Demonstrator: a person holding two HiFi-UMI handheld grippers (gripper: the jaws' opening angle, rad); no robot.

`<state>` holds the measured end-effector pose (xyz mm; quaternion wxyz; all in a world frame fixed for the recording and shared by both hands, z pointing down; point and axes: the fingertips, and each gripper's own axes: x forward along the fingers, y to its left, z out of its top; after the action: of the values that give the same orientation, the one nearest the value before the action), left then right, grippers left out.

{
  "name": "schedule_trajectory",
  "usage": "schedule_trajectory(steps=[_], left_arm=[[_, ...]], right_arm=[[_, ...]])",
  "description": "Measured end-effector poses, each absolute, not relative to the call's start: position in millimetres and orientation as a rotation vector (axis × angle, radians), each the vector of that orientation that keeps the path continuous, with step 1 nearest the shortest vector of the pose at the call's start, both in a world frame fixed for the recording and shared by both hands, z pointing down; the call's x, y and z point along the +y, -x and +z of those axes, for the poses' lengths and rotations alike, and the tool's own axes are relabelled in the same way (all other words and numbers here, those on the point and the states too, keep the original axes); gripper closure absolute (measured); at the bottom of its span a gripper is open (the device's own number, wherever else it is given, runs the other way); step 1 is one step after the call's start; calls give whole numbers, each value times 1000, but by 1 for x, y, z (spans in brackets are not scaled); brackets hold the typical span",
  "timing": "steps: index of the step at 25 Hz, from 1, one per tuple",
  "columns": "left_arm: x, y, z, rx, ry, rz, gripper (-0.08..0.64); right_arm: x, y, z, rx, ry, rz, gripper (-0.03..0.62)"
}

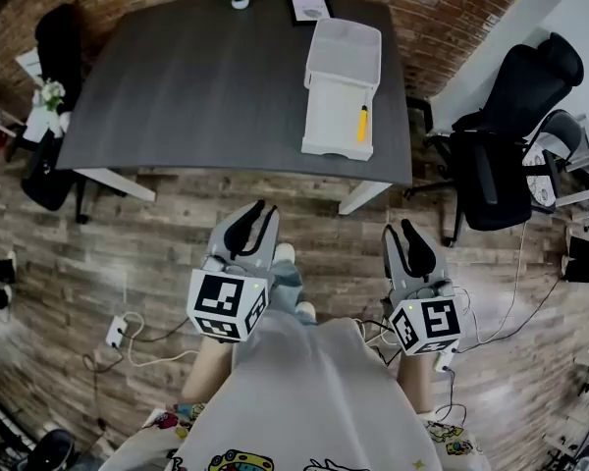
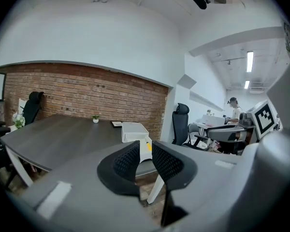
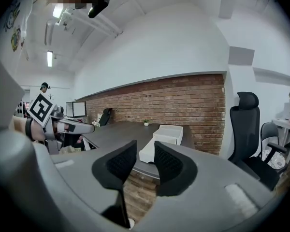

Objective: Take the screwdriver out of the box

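Head view: box sits on the right end of the table, with the yellow screwdriver lying in its open front part. Left gripper and right gripper hang over the floor, well short of the table.

Left gripper view: jaws slightly apart, nothing between them, box way off.

Right gripper view: jaws apart a bit wider and empty too, box far ahead.

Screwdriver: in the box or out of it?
In: the yellow screwdriver lies in the pulled-out drawer of the white box on the desk.
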<state>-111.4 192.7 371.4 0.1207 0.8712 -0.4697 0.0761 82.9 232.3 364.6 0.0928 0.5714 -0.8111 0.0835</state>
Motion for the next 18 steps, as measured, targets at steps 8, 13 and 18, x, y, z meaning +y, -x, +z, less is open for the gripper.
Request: schedule_trajectory(steps=[8,13,18], left_arm=[[99,120,368,-1313,-2598,254,443],[61,123,370,-1290,-2611,276,422],[42,124,379,-1250,-2608,297,401]], right_arm=[[151,-75,360,-2362,-1742,243,469],[120,-77,364,-2332,-1775,277,469],[99,-81,370,-2293,-1805,309,469]])
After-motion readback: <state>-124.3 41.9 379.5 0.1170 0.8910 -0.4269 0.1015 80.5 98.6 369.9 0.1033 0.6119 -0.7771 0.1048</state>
